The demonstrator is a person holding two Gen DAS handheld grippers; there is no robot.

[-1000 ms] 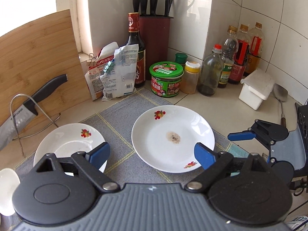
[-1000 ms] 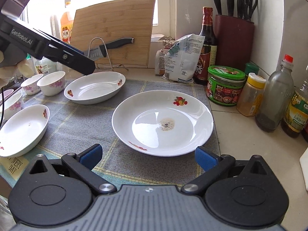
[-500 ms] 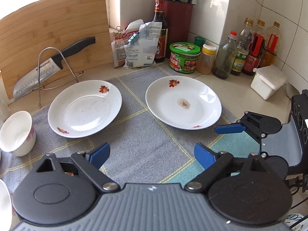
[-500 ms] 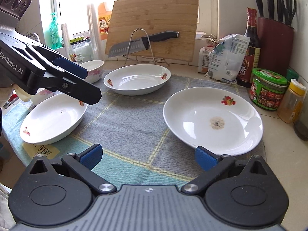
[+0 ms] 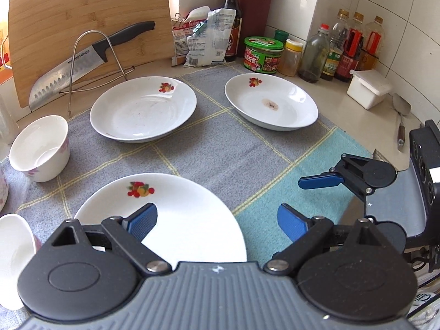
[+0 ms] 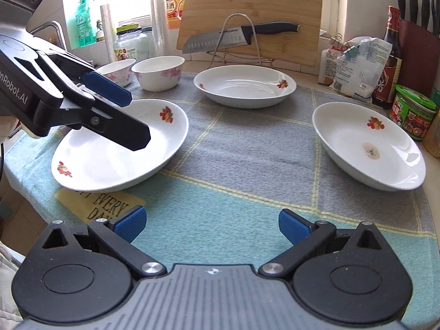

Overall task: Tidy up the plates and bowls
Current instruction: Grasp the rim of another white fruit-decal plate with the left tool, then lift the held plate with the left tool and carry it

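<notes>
Three white plates with fruit prints lie on a grey and teal cloth. The near plate sits under my left gripper, which hovers open above its right rim. Another plate rests at the back, and a stained plate lies to the right. A white bowl with pink flowers stands on the left, a second bowl beside it. My right gripper is open over bare teal cloth, holding nothing.
A knife leans on a wire stand before a wooden cutting board. Snack bags, a sauce bottle, a green-lidded jar, oil bottles and a white box line the tiled wall. Another white bowl sits at the left edge.
Both grippers have swung back and to the left along the counter. The near plate has come into view under my left gripper. Both stay open.
</notes>
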